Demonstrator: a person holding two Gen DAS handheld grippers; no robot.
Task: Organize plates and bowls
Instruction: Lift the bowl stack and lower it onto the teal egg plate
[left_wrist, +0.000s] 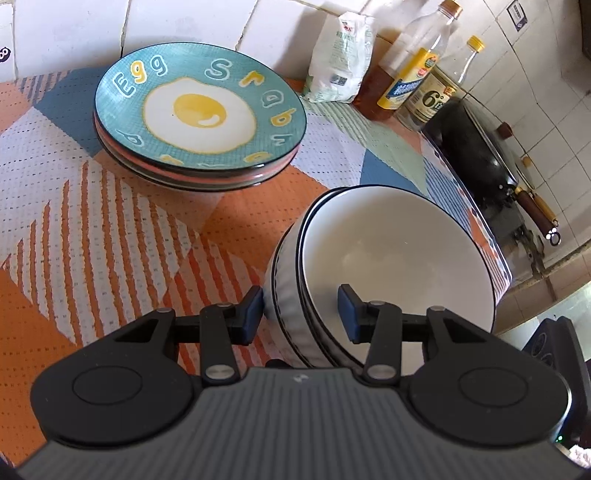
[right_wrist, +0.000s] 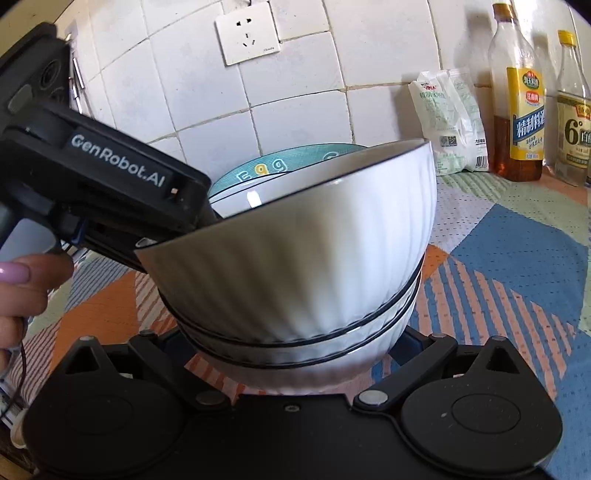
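Directly ahead of the left hand-held gripper (left_wrist: 301, 312), a stack of white bowls (left_wrist: 391, 266) leans on the patterned surface (left_wrist: 74, 229); its spread fingers straddle the rim without clearly pinching. Right hand-held gripper's (right_wrist: 295, 345) fingertips are hidden.

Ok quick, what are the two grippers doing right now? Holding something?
Left gripper: straddles the rim of the stacked bowls; grip cannot be told.
Right gripper: wide around the stacked bowls' base; grip cannot be told.
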